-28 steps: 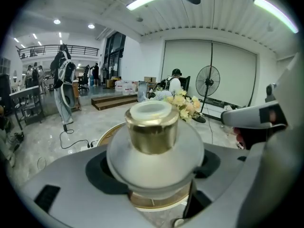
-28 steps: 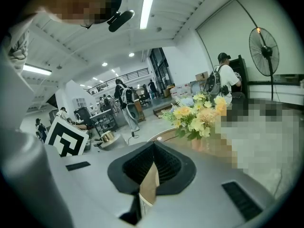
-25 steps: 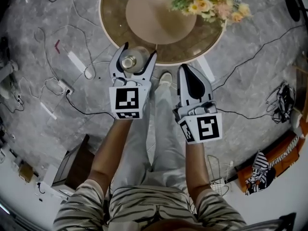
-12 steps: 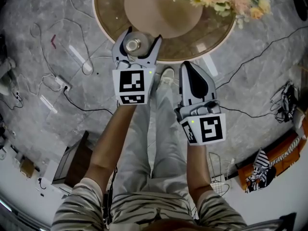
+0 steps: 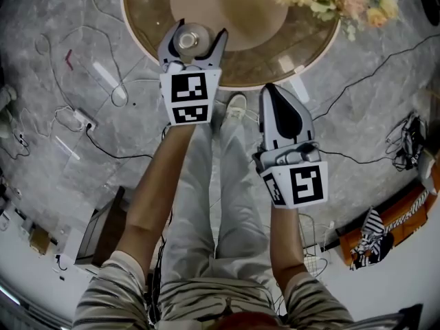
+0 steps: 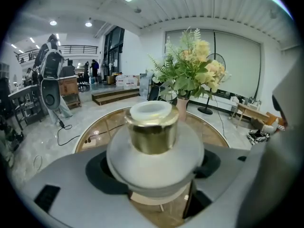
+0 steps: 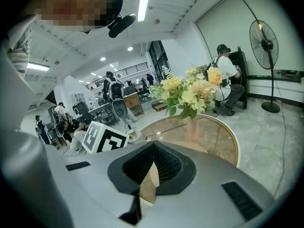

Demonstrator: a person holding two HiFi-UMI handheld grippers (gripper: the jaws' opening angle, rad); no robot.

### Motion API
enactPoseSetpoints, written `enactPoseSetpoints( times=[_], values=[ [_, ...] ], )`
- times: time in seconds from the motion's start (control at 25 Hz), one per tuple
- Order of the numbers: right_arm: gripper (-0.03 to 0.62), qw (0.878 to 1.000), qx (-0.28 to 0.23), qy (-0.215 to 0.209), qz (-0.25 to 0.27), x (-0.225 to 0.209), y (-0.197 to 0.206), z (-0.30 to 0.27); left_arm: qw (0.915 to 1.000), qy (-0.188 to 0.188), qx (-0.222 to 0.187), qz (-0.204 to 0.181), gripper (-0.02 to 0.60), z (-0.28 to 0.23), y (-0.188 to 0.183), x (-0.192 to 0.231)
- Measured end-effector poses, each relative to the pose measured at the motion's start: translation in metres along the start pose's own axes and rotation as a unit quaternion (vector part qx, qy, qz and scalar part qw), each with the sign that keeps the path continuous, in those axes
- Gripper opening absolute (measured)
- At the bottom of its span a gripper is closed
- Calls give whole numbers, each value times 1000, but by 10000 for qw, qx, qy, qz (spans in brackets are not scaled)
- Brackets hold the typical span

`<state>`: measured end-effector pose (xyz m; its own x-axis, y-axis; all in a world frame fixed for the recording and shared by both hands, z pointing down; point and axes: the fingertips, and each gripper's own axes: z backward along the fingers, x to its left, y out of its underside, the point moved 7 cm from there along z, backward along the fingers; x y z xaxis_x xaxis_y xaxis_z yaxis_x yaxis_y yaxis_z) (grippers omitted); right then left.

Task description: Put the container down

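Left gripper view shows the left gripper (image 6: 154,175) with its jaws spread wide and the dark pads pressed against either side of the single container (image 6: 154,144), which fills the gap between them. The container has a broad, rounded body of frosted white, a shiny gold collar rising from its middle, and a flat white cap on top; it stands upright in the grip. From the head view, this container (image 5: 187,41) sits between the jaw tips, above the near edge of the one round table (image 5: 302,66), a glass-topped piece with a pale rim and a tan disc at its centre. Whether the base touches the glass cannot be told. Beyond the jaws, on the far side of the table, stands one bouquet (image 6: 187,72) of yellow, cream and peach flowers with green leaves, in a slim pinkish vase (image 6: 183,109). The right gripper (image 7: 151,172) is empty, with its ribbed pads drawn together, leaving only a thin slit; it hangs beside the left gripper, nearer the person and short of the table's rim. Two grippers are in play, each carrying one marker cube. Past the right jaws, well off to the side, is one standing fan (image 7: 262,44).
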<state>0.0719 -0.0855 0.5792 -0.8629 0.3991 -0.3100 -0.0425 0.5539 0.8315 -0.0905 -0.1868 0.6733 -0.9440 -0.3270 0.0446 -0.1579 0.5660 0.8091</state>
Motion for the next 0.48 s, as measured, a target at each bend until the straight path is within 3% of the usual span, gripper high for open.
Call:
enactPoseSetpoints(
  times=[0.48],
  values=[
    [-3, 10000, 93, -4, -21, -11, 3, -14, 9994, -134, 241, -187, 337, -44, 22, 11]
  ],
)
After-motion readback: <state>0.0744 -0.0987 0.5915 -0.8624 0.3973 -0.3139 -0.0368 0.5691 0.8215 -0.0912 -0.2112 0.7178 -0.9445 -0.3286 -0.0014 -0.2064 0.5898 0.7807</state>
